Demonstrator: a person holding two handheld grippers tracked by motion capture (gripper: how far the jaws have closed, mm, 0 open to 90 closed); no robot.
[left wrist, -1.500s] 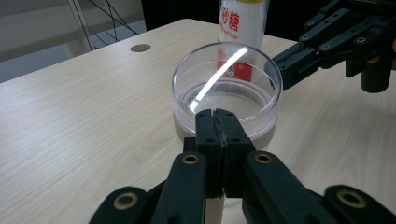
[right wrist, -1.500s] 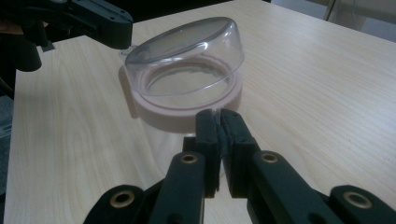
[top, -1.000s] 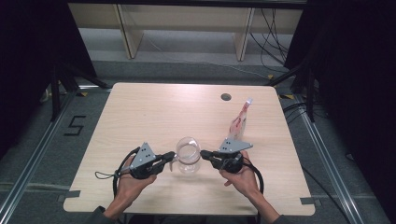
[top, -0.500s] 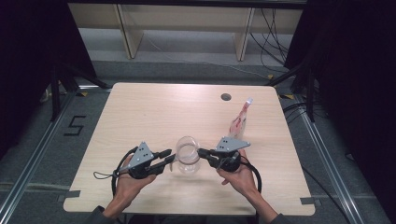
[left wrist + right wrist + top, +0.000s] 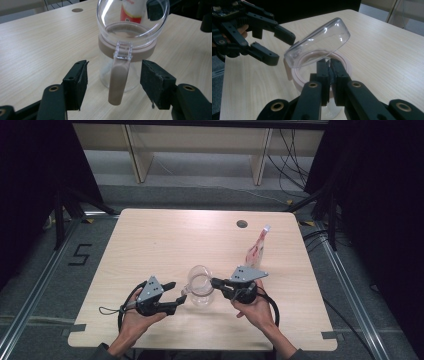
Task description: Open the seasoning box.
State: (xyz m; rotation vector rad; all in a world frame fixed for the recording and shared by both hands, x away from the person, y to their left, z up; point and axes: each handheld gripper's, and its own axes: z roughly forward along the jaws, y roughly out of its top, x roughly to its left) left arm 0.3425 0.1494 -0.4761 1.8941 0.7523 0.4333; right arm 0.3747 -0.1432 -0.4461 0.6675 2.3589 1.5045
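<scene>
A clear jar (image 5: 200, 292) with a pinkish-brown rim (image 5: 300, 73) and handle (image 5: 119, 82) stands near the table's front edge. Its clear domed lid (image 5: 319, 42) is tilted up on its hinge (image 5: 123, 50). My left gripper (image 5: 177, 292) is open, its jaws on either side of the handle (image 5: 113, 82) without touching it. My right gripper (image 5: 215, 282) comes from the opposite side and is shut on the jar's rim (image 5: 329, 67). The left gripper (image 5: 280, 48) also appears open beyond the lid.
A red and white pouch (image 5: 256, 251) stands upright behind the right gripper, also seen through the lid (image 5: 130, 11). A round cable hole (image 5: 242, 224) sits near the table's back edge. Bare wooden tabletop (image 5: 160, 245) lies behind the jar.
My right gripper has moved a little left onto the jar's rim. The left gripper has edged slightly toward the handle. The jar stays in place.
</scene>
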